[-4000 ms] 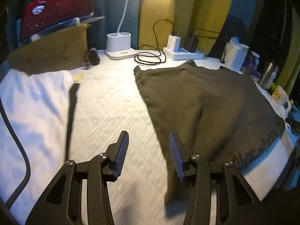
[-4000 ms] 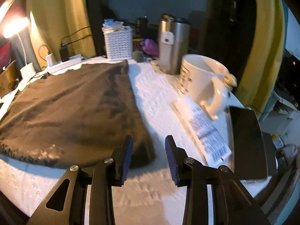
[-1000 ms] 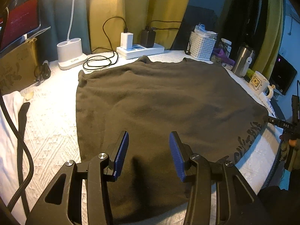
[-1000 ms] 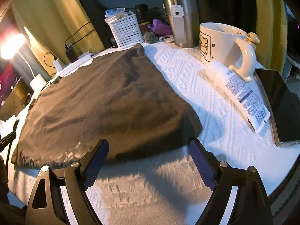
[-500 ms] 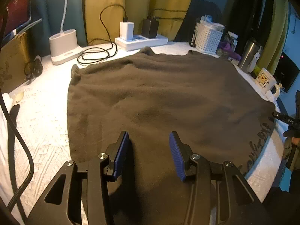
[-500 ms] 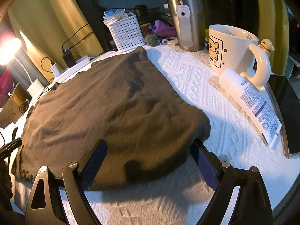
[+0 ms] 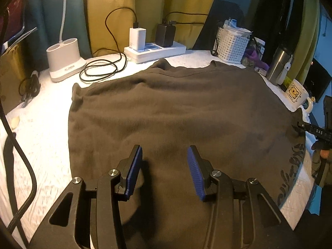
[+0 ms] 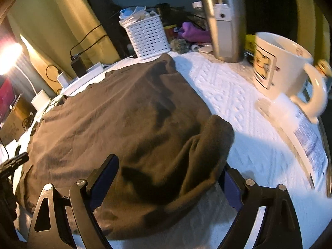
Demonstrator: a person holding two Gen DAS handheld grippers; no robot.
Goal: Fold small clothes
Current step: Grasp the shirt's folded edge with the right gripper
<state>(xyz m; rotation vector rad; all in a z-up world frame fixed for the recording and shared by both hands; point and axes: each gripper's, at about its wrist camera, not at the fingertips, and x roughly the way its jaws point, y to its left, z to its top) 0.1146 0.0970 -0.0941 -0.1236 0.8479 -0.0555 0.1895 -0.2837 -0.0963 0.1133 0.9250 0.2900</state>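
Observation:
A dark brown garment (image 7: 176,108) lies spread flat on the white textured cloth, with pale lettering along its right hem. My left gripper (image 7: 165,170) is open, its blue pads low over the garment's near edge. In the right wrist view the same garment (image 8: 124,120) has its near right corner bunched up into a raised fold. My right gripper (image 8: 166,178) is open wide, its jaws on either side of that bunched corner. The right gripper's body also shows at the far right of the left wrist view (image 7: 317,132).
At the back stand a white lamp base (image 7: 64,62), a power strip with chargers and coiled cable (image 7: 155,49) and a white basket (image 8: 148,35). A steel tumbler (image 8: 225,20), a white mug (image 8: 284,68) and a tube (image 8: 307,132) stand right of the garment.
My left gripper moved further over the garment's near edge. My right gripper pushed forward into the garment's corner, which rose from flat into a bunched fold between the jaws.

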